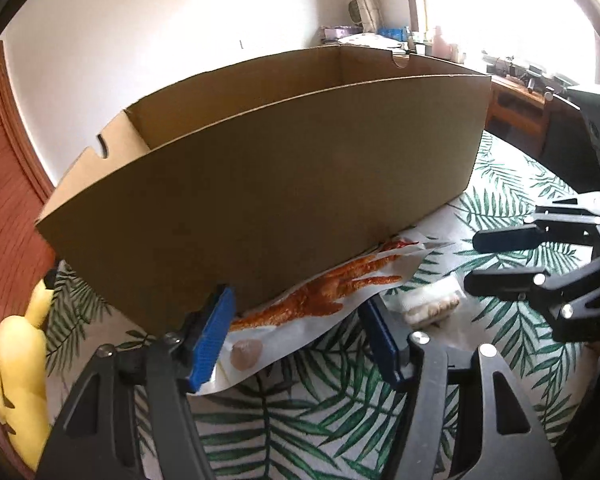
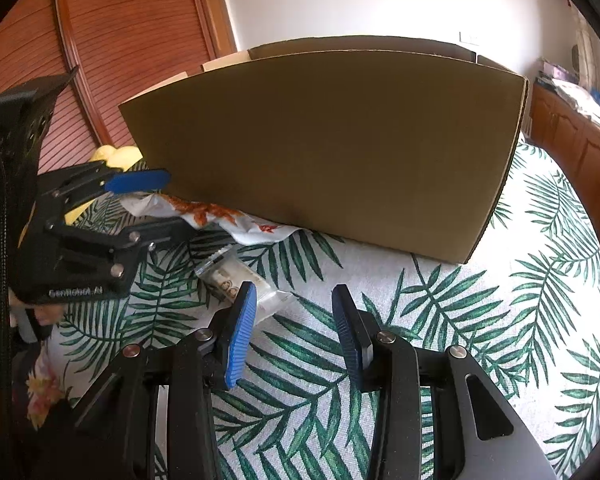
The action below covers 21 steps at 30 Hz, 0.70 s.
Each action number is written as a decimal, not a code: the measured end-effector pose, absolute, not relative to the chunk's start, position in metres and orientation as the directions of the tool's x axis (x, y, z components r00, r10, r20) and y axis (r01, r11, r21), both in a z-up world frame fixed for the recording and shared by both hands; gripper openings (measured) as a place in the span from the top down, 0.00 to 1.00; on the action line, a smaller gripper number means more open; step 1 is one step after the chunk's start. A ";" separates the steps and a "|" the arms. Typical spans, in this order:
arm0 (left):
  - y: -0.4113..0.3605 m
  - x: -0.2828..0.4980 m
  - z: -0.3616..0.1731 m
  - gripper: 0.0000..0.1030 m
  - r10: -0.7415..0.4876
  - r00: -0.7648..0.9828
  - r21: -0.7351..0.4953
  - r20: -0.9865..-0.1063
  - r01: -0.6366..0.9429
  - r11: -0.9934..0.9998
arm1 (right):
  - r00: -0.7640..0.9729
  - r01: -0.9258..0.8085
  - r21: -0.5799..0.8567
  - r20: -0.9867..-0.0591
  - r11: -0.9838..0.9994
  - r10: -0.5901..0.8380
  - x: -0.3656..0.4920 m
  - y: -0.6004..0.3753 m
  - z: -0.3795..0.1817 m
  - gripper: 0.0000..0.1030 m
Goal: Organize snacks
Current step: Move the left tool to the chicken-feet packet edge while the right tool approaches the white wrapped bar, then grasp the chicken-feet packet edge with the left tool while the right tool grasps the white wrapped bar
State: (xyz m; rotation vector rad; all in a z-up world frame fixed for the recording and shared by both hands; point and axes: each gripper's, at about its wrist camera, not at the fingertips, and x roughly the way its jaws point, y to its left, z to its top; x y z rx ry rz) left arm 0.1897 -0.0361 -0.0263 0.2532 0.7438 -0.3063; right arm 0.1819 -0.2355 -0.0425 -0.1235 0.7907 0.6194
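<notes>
Left wrist view: left gripper [image 1: 296, 336], black with blue ribbed pads, stood with fingers spread wide, nothing between them, low over the white cloth printed with green palm leaves [image 1: 300, 420]. Between and just beyond the fingers lay the flat white snack bag printed with orange-red chicken feet [image 1: 320, 300], its far edge tucked against the base of the large open brown cardboard box [image 1: 268, 184]. Small clear-wrapped pale snack packet [image 1: 432, 304] lay on the cloth just in front of the box, beside the bag. Right gripper [image 1: 500, 260] hovered near that packet. Yellow plush toy [image 1: 16, 380] sat off the box's left end.

Right wrist view: right gripper [image 2: 296, 332] likewise had fingers apart and empty, above the cloth in front of the box [image 2: 332, 152]. Clear packet [image 2: 240, 280] lay just past its left pad. Left gripper [image 2: 156, 204] straddled the bag [image 2: 220, 216] near the box's left corner. Behind the box, a reddish slatted wooden door [image 2: 120, 40].
</notes>
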 end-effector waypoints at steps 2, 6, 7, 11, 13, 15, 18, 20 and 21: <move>-0.039 0.194 -0.027 0.41 -0.194 0.685 0.114 -0.702 0.378 0.919 | 0.537 -0.565 0.119 -0.698 0.816 0.473 0.181 -0.235 -0.042 0.62; -0.046 0.194 -0.026 0.62 -0.243 0.670 0.088 -0.702 0.420 0.903 | 0.534 -0.568 0.114 -0.703 0.815 0.470 0.180 -0.232 -0.043 0.62; -0.046 0.194 -0.023 0.71 -0.279 0.655 0.055 -0.702 0.441 0.896 | 0.534 -0.569 0.112 -0.704 0.815 0.469 0.180 -0.231 -0.043 0.62; -0.045 0.191 -0.016 0.83 -0.296 0.660 0.046 -0.691 0.448 0.893 | 0.530 -0.570 0.110 -0.708 0.814 0.466 0.181 -0.227 -0.045 0.62; -0.041 0.187 -0.013 0.87 -0.307 0.660 0.033 -0.686 0.450 0.893 | 0.530 -0.572 0.105 -0.709 0.814 0.464 0.181 -0.225 -0.045 0.62; -0.037 0.184 -0.009 0.90 -0.319 0.664 0.019 -0.676 0.449 0.893 | 0.527 -0.577 0.101 -0.712 0.810 0.464 0.181 -0.222 -0.046 0.62; -0.029 0.177 -0.002 0.92 -0.336 0.666 -0.003 -0.666 0.447 0.894 | 0.520 -0.591 0.090 -0.717 0.801 0.464 0.181 -0.215 -0.046 0.62; -0.023 0.175 0.000 0.94 -0.336 0.669 -0.012 -0.663 0.439 0.899 | 0.514 -0.602 0.083 -0.720 0.794 0.465 0.182 -0.209 -0.046 0.62; -0.020 0.173 0.002 0.94 -0.337 0.670 -0.021 -0.661 0.433 0.901 | 0.511 -0.609 0.079 -0.722 0.789 0.467 0.183 -0.207 -0.046 0.62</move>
